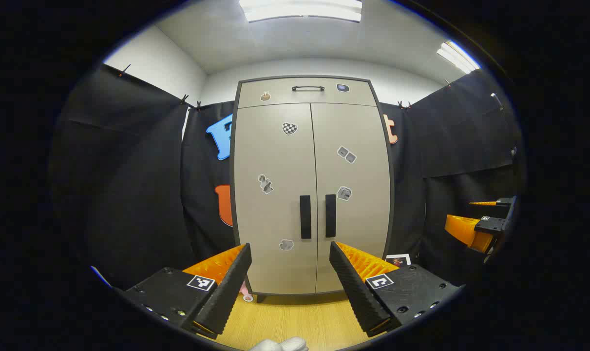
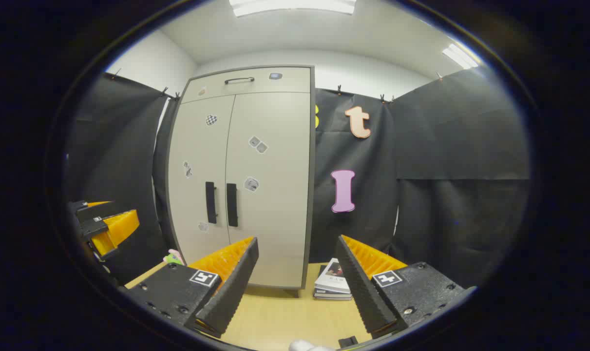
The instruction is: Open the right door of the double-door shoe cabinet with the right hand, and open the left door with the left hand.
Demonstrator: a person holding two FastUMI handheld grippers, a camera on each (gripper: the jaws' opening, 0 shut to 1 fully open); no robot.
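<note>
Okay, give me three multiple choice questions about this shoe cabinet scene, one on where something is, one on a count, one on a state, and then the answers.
1. Where does the stack of books lie?
A. on the floor right of the cabinet
B. on top of the cabinet
C. inside the cabinet

2. How many vertical door handles are there?
A. one
B. two
C. four

3. What state are the double doors in?
A. both closed
B. right open
C. both open

Answers: 1 A, books sit by the cabinet's foot. 2 B, left handle and right handle flank the seam. 3 A, both panels lie flush; both tongs, left and right, are apart from them.
</note>
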